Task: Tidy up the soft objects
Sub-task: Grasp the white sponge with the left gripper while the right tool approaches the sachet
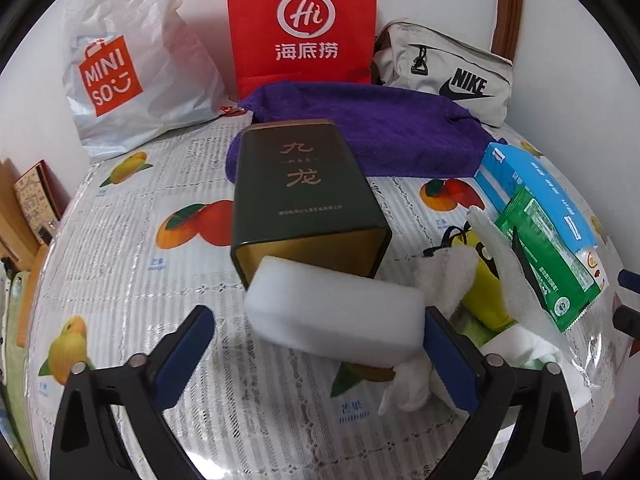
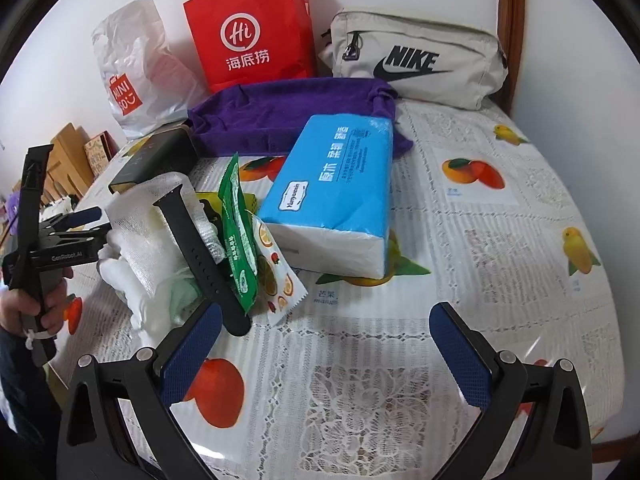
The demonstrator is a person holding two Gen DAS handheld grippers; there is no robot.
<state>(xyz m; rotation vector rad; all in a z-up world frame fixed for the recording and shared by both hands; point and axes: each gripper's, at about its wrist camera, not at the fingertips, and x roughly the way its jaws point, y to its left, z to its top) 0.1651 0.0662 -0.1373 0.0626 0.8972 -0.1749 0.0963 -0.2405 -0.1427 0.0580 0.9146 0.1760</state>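
Note:
A white sponge block (image 1: 334,312) lies on the table at the open end of a dark green tin (image 1: 306,192) that lies on its side. My left gripper (image 1: 318,338) is open, its blue fingers (image 1: 450,356) to either side of the sponge without clamping it. A white gauze cloth (image 2: 154,224) sits in the pile to its right. A purple towel (image 2: 288,114) lies at the back. A blue tissue pack (image 2: 334,196) lies mid-table. My right gripper (image 2: 326,346) is open and empty over the tablecloth.
A green snack packet (image 2: 236,236), a black watch strap (image 2: 198,256) and a fruit-print sachet (image 2: 280,280) lie in the pile. At the back wall stand a Miniso bag (image 1: 124,64), a red paper bag (image 1: 302,20) and a Nike pouch (image 2: 416,62).

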